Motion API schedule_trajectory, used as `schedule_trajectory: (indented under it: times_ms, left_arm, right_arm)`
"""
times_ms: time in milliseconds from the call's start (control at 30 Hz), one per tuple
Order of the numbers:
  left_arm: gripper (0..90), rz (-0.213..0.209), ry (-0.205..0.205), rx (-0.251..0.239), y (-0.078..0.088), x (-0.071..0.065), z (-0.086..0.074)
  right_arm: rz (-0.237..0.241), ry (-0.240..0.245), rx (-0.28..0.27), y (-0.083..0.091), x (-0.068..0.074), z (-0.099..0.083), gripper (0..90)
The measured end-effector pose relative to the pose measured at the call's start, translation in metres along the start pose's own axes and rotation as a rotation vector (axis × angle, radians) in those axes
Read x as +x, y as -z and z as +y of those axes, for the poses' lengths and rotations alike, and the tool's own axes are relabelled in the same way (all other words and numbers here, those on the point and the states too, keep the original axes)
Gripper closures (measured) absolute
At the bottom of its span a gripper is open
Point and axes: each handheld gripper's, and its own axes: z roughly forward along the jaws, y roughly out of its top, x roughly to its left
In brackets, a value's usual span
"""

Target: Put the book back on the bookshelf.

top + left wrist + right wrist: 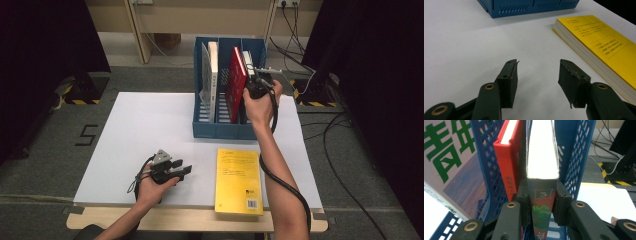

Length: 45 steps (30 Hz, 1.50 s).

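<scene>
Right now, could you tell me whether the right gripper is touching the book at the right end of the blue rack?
Touching. The right gripper view shows the right gripper with both black jaws pressed against the spine of the book in the blue rack.

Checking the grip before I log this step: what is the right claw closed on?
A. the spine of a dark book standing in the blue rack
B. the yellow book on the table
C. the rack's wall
A: the right claw has its pads pressed on both sides of the dark book, upright in the blue rack.

Spine of the gripped book (541, 205): we read a boxed "3" above green characters.
Cover at nine o'clock in the right gripper view (446, 157): we see large green characters.
Floor at nine o'clock of the table (86, 135): we read a black "5".
Yellow book (239, 180): we find the print too small to read.
</scene>
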Motion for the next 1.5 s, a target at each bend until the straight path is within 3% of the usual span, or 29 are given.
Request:
schedule_trajectory:
  times_ms: [333, 633, 1167, 1500]
  left_arm:
    - [48.7, -0.001, 0.0, 0.0, 0.0, 0.0, 0.0]
    - [48.7, -0.002, 0.006, 0.0, 0.0, 0.001, 0.0]
    - [48.8, 0.0, 0.005, -0.004, 0.0, 0.001, 0.0]
    - [48.9, 0.002, 0.004, -0.005, 0.001, 0.002, 0.0]
  right_arm:
    - [-0.031, 0.006, 0.007, -0.001, -0.001, 0.002, 75.0]
    - [-0.037, 0.048, -0.053, -0.002, 0.002, -0.004, 75.5]
    - [-0.032, 0.037, -0.129, -0.008, -0.001, 0.002, 75.6]
    - [-0.03, 0.035, -0.134, -0.011, 0.002, 0.007, 75.4]
